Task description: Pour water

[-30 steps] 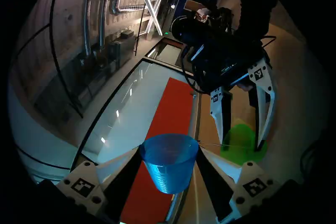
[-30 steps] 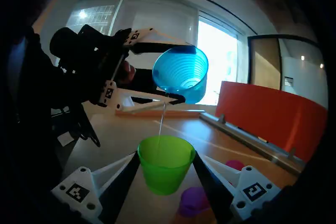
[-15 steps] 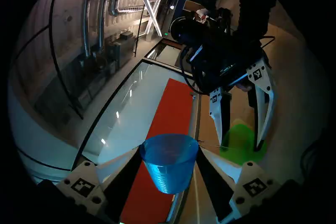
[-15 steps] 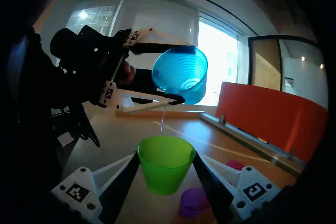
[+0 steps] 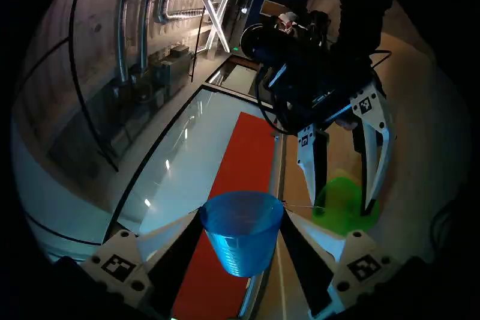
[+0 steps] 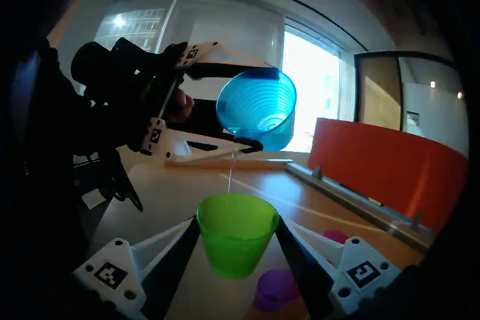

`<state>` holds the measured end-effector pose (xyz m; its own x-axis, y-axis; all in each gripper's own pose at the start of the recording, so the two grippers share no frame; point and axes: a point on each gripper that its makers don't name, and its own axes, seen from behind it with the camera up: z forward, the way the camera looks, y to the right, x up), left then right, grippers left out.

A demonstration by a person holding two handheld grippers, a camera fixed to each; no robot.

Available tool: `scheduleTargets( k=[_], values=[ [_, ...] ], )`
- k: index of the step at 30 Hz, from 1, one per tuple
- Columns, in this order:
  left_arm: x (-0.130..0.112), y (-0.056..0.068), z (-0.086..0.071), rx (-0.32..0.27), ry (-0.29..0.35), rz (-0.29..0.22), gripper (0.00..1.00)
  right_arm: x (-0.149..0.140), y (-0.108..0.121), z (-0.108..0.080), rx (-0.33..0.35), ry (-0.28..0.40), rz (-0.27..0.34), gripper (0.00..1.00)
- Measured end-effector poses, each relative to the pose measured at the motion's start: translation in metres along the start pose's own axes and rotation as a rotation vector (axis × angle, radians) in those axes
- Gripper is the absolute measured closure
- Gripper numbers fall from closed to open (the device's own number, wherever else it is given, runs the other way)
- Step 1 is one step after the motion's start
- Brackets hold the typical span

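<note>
Jaws of my left gripper are clamped on the blue cup, which I see tipped toward me, high over the counter, in the right gripper view. A thin thread of water drops from its lip into the upright green cup, clamped in my right gripper jaws. Lower right, a purple cup sits before a red panel.

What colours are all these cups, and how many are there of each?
blue cup: 1
green cup: 1
purple cup: 1
pink cup: 1 (partly hidden, so only probably a cup)
Total: 4
</note>
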<state>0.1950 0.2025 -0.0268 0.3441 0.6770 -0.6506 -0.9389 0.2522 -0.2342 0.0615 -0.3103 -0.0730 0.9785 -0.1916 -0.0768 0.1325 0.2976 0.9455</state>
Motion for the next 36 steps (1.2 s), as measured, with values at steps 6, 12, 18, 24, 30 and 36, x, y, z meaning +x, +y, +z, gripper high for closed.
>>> scheduleTargets(
  k=[6,12,18,24,30,36],
  values=[
    [-0.0001,-0.0006,0.0004,0.002,0.0,0.004,0.14,-0.0014,-0.0003,0.0003,0.001,-0.001,-0.001,0.09],
    [0.0,-0.0001,0.0004,0.003,0.001,0.009,0.14,-0.0009,-0.0011,0.0002,0.004,0.0,-0.001,0.09],
    [0.0008,-0.0013,0.0004,0.007,0.003,0.013,0.14,-0.0011,-0.0013,0.0004,0.005,-0.002,-0.003,0.09],
    [0.0007,0.0006,0.0013,0.005,0.005,0.016,0.14,-0.0011,-0.0031,0.0001,0.012,-0.002,-0.002,0.09],
    [0.0026,0.0,0.0013,0.007,0.008,0.016,0.14,-0.0028,-0.004,-0.0006,0.015,-0.005,-0.003,0.09],
    [0.0035,-0.0003,0.0009,0.007,0.012,0.017,0.14,-0.0033,-0.0064,-0.0018,0.025,-0.006,-0.004,0.09]
  ],
)
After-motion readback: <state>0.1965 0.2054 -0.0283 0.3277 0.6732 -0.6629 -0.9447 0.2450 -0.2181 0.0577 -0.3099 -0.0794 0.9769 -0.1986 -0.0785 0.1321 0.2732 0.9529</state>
